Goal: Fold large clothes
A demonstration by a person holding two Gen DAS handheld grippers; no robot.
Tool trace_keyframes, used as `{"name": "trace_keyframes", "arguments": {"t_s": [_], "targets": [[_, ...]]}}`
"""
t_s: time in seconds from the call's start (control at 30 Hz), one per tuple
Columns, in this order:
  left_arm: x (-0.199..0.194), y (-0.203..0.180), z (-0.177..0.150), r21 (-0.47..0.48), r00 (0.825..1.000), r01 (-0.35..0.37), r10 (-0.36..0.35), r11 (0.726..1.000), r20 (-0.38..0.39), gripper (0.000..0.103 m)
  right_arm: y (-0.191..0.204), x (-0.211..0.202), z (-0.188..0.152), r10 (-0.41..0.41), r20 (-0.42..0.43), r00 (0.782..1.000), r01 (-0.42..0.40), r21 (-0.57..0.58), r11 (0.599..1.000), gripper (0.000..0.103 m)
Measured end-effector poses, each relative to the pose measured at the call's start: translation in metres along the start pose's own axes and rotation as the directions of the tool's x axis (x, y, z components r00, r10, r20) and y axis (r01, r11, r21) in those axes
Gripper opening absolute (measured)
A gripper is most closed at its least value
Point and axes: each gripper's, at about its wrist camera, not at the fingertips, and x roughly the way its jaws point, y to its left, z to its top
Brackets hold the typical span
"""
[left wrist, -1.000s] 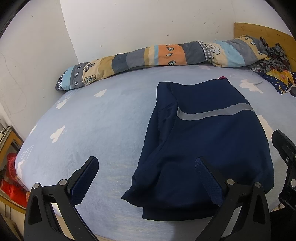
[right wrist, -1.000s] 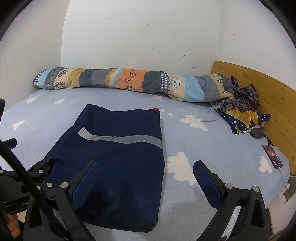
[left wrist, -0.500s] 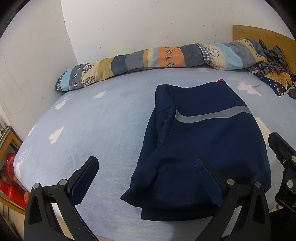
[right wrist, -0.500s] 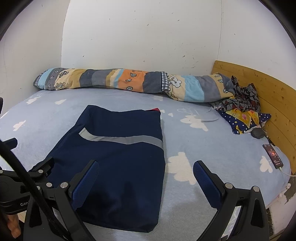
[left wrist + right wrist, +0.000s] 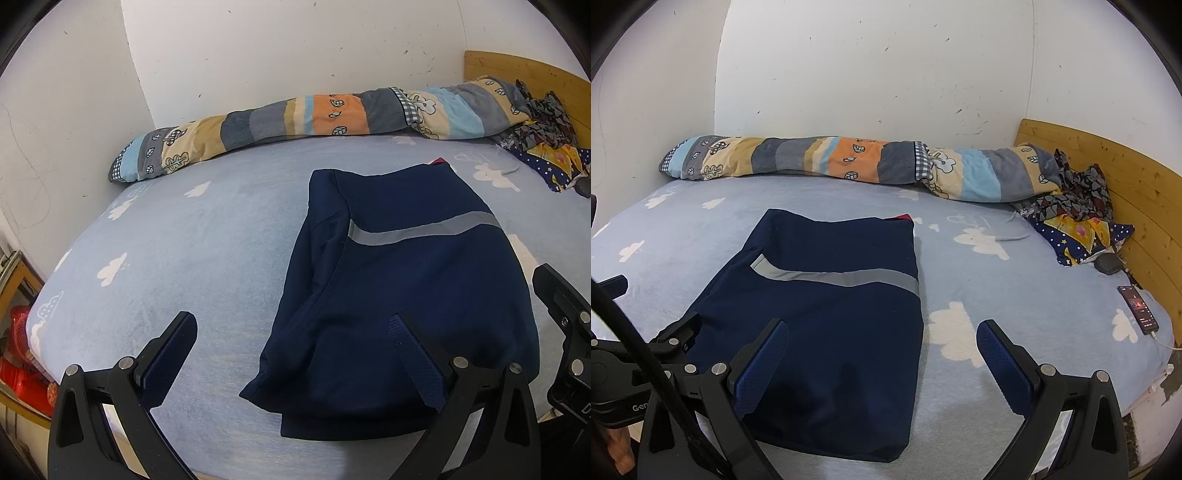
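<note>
Left gripper [image 5: 293, 341] spread wide, nothing between its fingers [image 5: 173, 350], hovering over the near edge of the bed [image 5: 184, 258]. Right gripper [image 5: 879, 349] equally wide apart and empty.

Folded navy garment [image 5: 406, 295] lying flat on the bed, straight ahead of both pairs of fingers: in the left wrist view beyond and partly behind the right-hand finger, with bare sheet ahead of the left-hand finger; in the right wrist view beyond the left-hand finger, with only cloud-print sheet past the right-hand one. Near hem partly covered by a finger in each view. Grey reflective stripe [image 5: 842, 277] running across the upper half. Small red or pink scrap [image 5: 901, 218] peeking out at the far edge, too little showing to identify. Along the side nearer the left gripper, layers bunched and overlapping; whether a sleeve is tucked under cannot be told.

Rolled patchwork quilt [image 5: 849, 162] along the wall beyond the garment. Crumpled patterned cloth [image 5: 1078, 221] far out past the right-hand finger by the wooden headboard [image 5: 1126, 184], with a dark rounded object [image 5: 1108, 264] beside it, unclear what. Phone [image 5: 1137, 308] with lit screen near the bed edge, cable cut off at the frame rim. Something red [image 5: 18, 354] beneath the bed edge outside the left-hand finger, mostly hidden.
</note>
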Motion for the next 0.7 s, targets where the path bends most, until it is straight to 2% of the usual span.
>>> {"name": "trace_keyframes", "arguments": {"t_s": [0.7], "targets": [[-0.0002, 0.0004, 0.0012, -0.001, 1.0, 0.004, -0.004, 1.0, 0.002, 0.103, 0.005, 0.0, -0.0017, 0.009, -0.012, 1.0, -0.009, -0.019, 1.0, 0.103]]}}
